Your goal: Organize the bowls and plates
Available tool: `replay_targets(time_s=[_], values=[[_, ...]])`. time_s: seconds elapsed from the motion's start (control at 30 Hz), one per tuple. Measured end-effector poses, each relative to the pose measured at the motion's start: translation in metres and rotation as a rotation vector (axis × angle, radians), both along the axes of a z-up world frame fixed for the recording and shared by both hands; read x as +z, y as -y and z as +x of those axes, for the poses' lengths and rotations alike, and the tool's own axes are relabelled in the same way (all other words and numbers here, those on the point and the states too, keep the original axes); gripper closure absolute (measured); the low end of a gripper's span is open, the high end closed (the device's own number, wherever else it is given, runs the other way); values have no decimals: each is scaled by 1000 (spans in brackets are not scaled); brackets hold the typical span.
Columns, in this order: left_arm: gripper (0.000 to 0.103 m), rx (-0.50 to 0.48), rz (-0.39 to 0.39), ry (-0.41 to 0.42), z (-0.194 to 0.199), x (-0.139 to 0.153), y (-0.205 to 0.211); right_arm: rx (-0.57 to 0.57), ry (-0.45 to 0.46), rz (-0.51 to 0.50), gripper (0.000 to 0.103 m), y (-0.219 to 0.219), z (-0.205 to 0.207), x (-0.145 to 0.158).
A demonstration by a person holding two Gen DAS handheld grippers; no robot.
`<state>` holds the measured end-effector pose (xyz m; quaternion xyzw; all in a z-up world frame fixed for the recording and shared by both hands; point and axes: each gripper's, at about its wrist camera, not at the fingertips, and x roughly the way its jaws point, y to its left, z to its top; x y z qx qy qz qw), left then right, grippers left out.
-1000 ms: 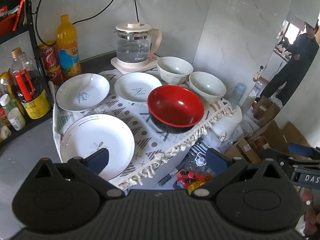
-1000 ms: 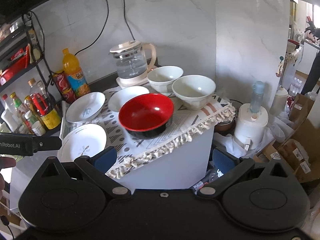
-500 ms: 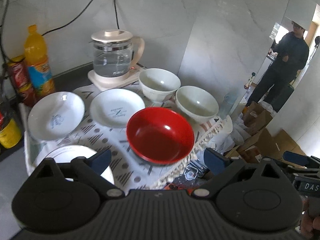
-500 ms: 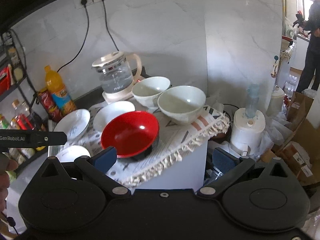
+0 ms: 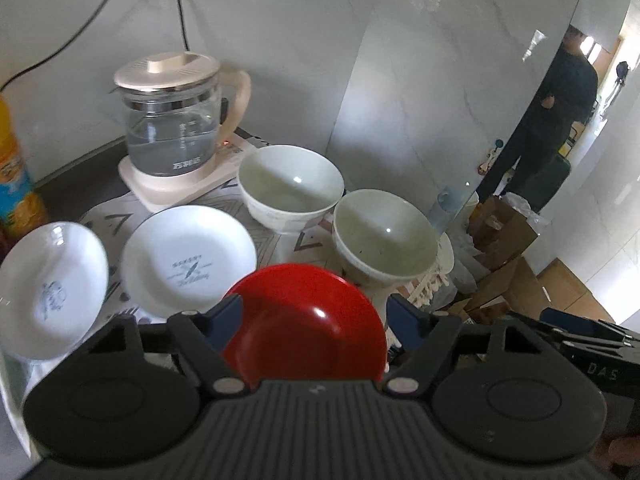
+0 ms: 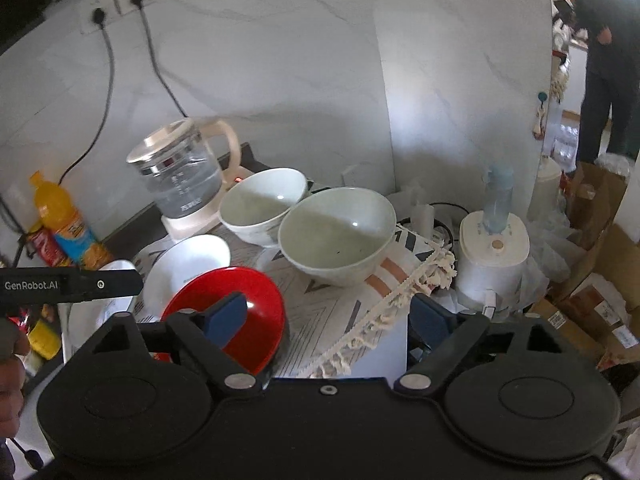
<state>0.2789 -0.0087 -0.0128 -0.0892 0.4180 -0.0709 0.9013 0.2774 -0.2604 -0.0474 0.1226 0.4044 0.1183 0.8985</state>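
A red bowl (image 5: 304, 320) stands near the front edge of the cloth-covered table (image 6: 352, 312). My left gripper (image 5: 314, 318) hangs close over it, jaws closing, a blue fingertip on either side of the rim; no pad visibly presses on it. Behind it stand two white bowls (image 5: 292, 188) (image 5: 384, 236) and two white plates (image 5: 188, 256) (image 5: 52, 288). My right gripper (image 6: 326, 318) is at the table's front right, jaws closing with only cloth between them; its left finger overlaps the red bowl (image 6: 264, 312) in view. The nearer white bowl (image 6: 336, 232) lies just ahead.
A glass kettle (image 5: 172, 120) on its base stands at the back by the wall. An orange drink bottle (image 6: 60, 220) and cans are at the left. A white humidifier (image 6: 494, 252) and cardboard boxes (image 6: 600, 320) sit right of the table. A person (image 5: 560, 120) stands in the doorway.
Both grippers have moved in toward the table and lower, so the dishes look larger. Both pairs of fingers stand narrower. The red bowl now sits between the left fingertips in view.
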Motion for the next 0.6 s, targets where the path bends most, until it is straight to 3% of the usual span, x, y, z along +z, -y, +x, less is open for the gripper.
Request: replay_targets(time_s=[0.6], values=[[51, -78, -27, -101, 124, -57, 24, -116, -133, 25, 41, -3, 90, -62]])
